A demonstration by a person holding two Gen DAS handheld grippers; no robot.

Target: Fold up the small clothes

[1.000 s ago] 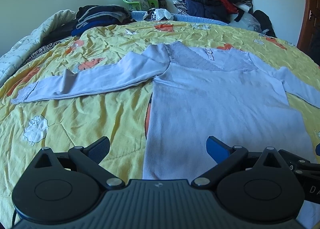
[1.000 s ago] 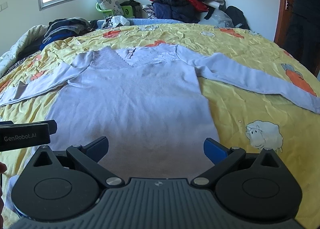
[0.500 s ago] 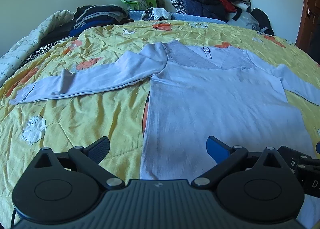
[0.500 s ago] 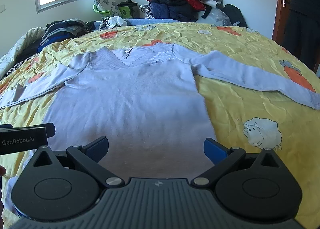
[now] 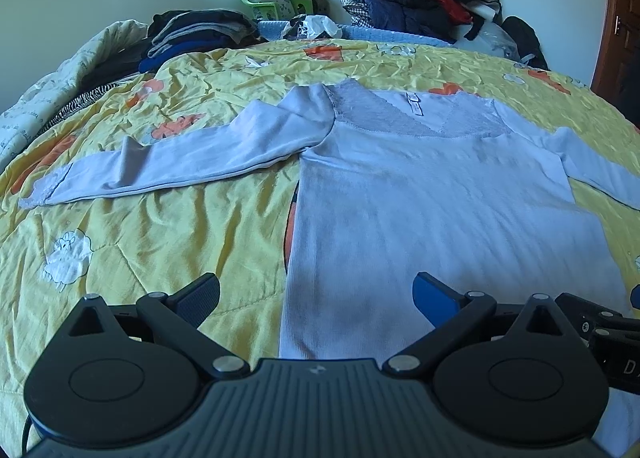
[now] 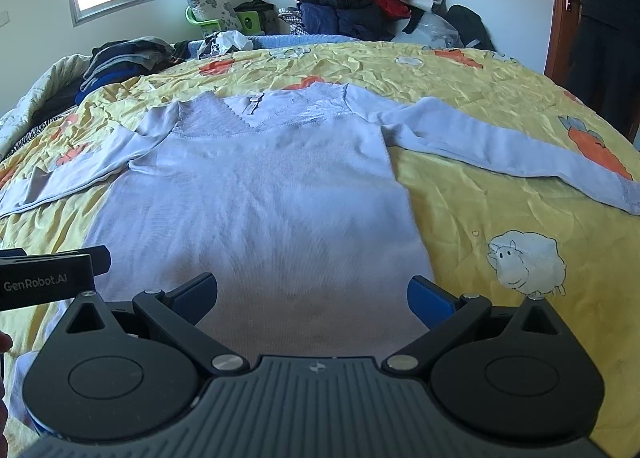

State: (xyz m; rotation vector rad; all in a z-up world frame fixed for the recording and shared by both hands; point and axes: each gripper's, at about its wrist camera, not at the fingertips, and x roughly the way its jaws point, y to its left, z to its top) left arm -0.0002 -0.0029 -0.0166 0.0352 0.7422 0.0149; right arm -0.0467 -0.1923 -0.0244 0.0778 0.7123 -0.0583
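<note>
Evidently pre-fold: both tongs, left [image 5: 316,294] and right [image 6: 312,294], gape empty over the flat lavender long-sleeved top's [image 6: 256,209] hem, so gripping a sleeve comes next.

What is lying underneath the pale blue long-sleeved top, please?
The pale blue top lies flat on a yellow quilt printed with sheep and carrots. An orange patch peeks out at its side edge; the rest of the print beneath is covered.
</note>
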